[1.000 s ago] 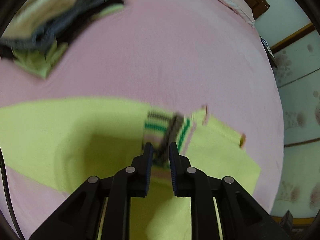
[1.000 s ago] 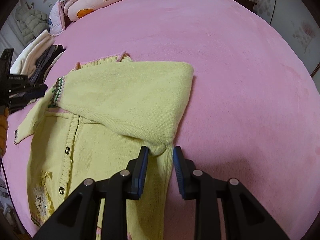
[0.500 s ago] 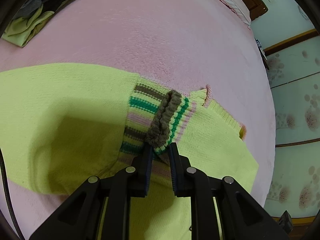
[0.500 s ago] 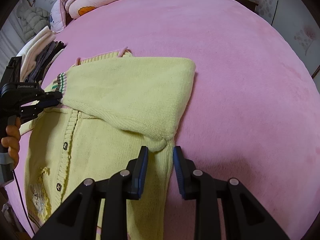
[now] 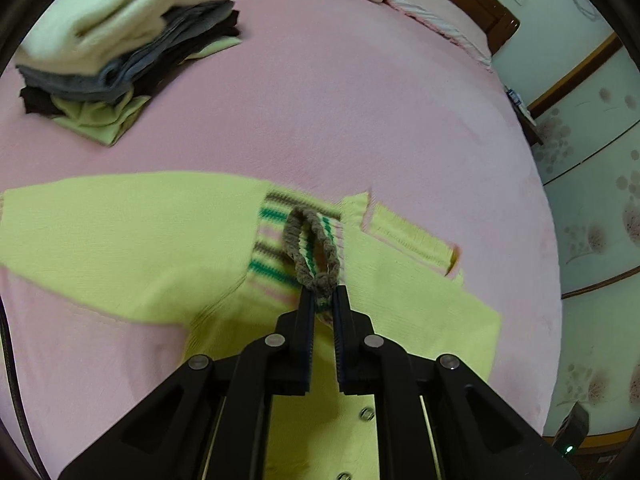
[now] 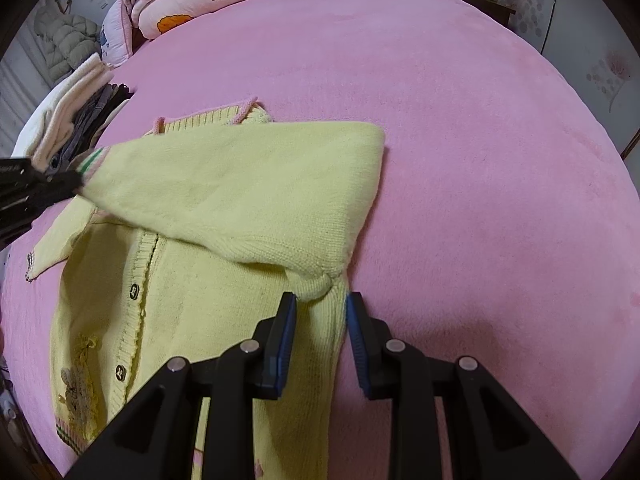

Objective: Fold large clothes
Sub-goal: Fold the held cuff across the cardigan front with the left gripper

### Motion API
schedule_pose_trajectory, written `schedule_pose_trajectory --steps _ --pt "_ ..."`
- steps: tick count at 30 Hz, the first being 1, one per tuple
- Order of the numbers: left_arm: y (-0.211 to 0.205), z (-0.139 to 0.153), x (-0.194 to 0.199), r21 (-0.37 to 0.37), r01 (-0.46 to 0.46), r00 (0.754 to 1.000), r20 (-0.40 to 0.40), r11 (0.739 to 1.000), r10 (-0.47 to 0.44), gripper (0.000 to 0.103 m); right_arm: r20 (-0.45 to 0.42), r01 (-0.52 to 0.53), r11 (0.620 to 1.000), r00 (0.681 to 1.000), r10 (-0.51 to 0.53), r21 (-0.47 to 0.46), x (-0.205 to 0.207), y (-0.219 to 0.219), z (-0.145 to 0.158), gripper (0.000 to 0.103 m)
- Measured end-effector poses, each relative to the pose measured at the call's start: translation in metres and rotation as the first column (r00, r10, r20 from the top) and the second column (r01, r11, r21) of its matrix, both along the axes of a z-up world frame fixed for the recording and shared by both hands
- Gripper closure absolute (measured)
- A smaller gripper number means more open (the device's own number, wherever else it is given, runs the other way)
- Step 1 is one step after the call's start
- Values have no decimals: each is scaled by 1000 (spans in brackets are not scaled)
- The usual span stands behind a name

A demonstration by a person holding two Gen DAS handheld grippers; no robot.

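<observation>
A yellow knitted cardigan (image 6: 180,300) lies buttoned-side up on the pink bed (image 6: 480,160). One sleeve (image 6: 240,184) is folded across its chest. My left gripper (image 5: 323,300) has the sleeve's striped cuff (image 5: 280,248) pinched, its jaws closing tighter on it; the brown rim loops out ahead of the tips. In the right wrist view the left gripper (image 6: 60,184) holds the cuff lifted at the left edge. My right gripper (image 6: 320,304) stands open, its fingers astride the cardigan's side edge just below the bunched armpit.
A stack of folded clothes (image 5: 120,40), cream on top and grey, black and green below, sits on the bed beyond the cardigan. Rolled quilts and pillows (image 6: 192,4) lie at the headboard. Wardrobe doors (image 5: 592,200) stand past the bed's right side.
My left gripper has lifted and drawn the cuff back, so the sleeve hangs tauter and the folded stack shows more. The right gripper and the cardigan's body have stayed put.
</observation>
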State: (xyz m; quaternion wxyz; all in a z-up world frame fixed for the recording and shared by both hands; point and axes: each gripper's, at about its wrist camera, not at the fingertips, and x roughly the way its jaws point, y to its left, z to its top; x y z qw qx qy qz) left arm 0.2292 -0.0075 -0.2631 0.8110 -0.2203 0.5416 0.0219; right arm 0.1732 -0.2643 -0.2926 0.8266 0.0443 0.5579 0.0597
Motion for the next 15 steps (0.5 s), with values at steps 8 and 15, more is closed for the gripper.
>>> schedule_pose_trajectory --steps 8,15 --pt "20 -63 -4 -65 -57 989 -137 996 48 95 10 -14 1000 1000 14 -19 -2 1 8 77" --pt "2 -24 -9 62 11 997 -78 998 -6 54 86 -14 999 996 17 -36 8 8 36 77"
